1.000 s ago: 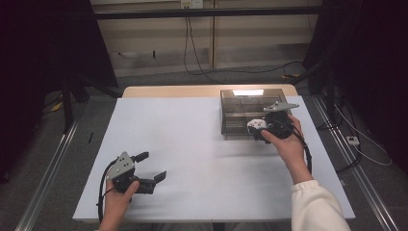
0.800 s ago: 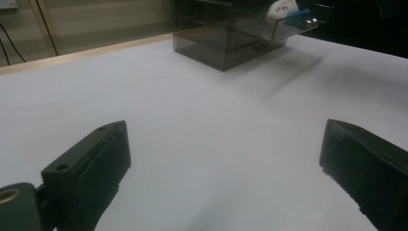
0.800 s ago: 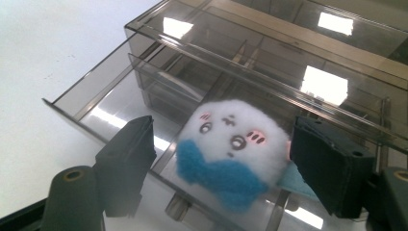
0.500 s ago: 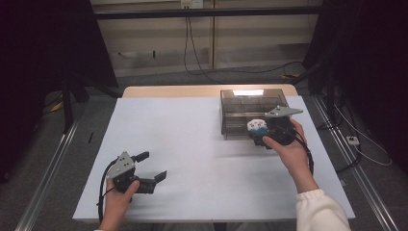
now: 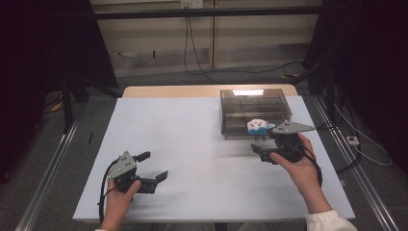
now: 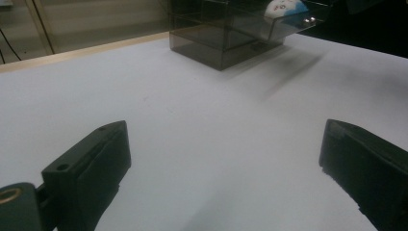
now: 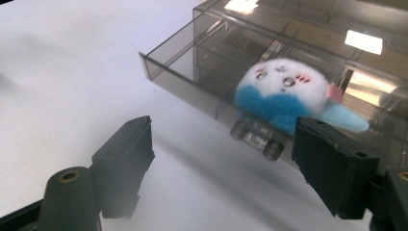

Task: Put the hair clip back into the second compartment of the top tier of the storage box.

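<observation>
While your right claw (image 7: 221, 159) gapes empty by the drawer (image 7: 202, 91) and your left (image 5: 153, 166) sits wide, a careless nudge could tip the plush (image 7: 284, 94) out.

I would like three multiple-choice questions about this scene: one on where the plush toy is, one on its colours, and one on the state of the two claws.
1. Where is the plush toy?
A. In the pulled-out drawer of the smoky plastic box
B. On the bare table beside the left claw
C. Between the jaws of the right claw

2. Which colours does the toy have?
A. Red and yellow
B. White and blue, with small pink marks
C. Green all over

3. How are the claws?
A. Both shut
B. Left shut, right open
C. Both open, holding nothing

Answers:
1 A: the right gripper view shows it lying in the open drawer.
2 B: the same view shows a white top and blue underside.
3 C: the left claw and right claw both have jaws spread apart with nothing between them.
</observation>
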